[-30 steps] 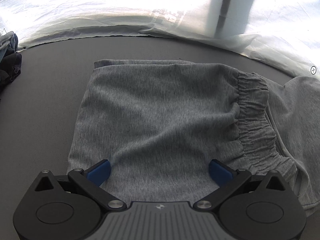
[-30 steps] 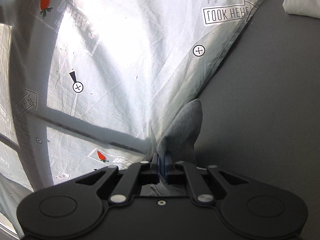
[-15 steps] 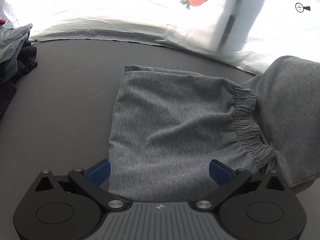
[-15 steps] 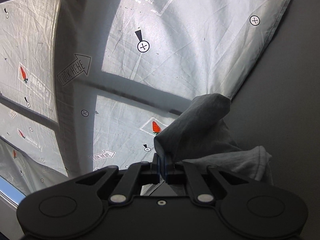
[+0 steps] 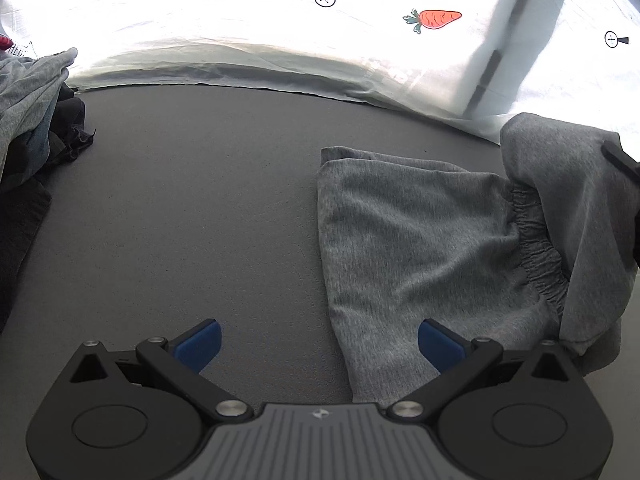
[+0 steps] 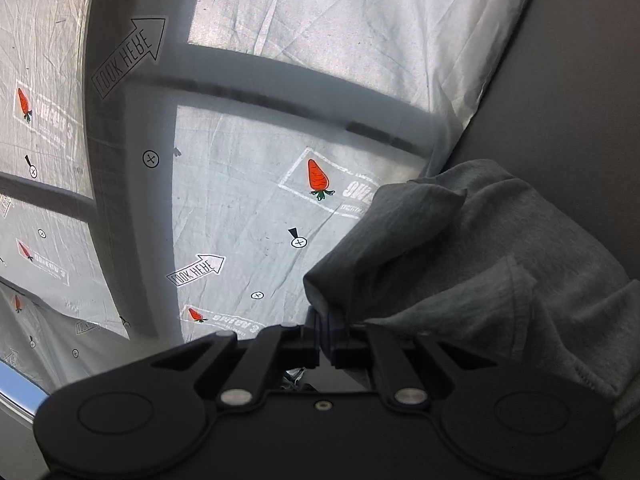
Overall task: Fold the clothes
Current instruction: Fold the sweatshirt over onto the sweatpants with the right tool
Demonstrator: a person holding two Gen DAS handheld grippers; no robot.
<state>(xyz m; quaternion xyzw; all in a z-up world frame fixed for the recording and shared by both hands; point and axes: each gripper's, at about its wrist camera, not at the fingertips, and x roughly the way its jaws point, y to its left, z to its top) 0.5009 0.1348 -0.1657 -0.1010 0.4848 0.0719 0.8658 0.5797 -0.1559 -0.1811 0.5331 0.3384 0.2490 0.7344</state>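
Basically a dark grey table (image 5: 200,208) fills the left wrist view, backed from 10 to 2 o'clock by a bright white printed sheet (image 5: 240,40) with carrots and target marks, probably there as a visual backdrop. At 9 o'clock sits a heap of other clothes (image 5: 28,120), pushed to the table edge, likely waiting their turn or already sorted; cannot tell which.

Grey shorts (image 5: 420,240) lie at 3 o'clock in the left view, flat on the table with the elastic waistband (image 5: 536,248) at the right. One part of the fabric is lifted over that waistband, because the right gripper (image 6: 326,336) has its fingers pinched together on a bunched edge and holds it off the surface. In the right wrist view the cloth hangs from the closed jaws toward 3 o'clock, looking set up to be carried across as a fold.

Left gripper (image 5: 318,344) sits low at 6 o'clock, blue pads (image 5: 200,344) wide apart, gripping nothing. One pad is over bare table; the other is over the shorts' near edge. Judgement: it is placed to pin or take that near edge while the right side does the fold. Fold looks about mid-way, not laid down yet. Risk: the lifted layer dragging the flat layer out of line.
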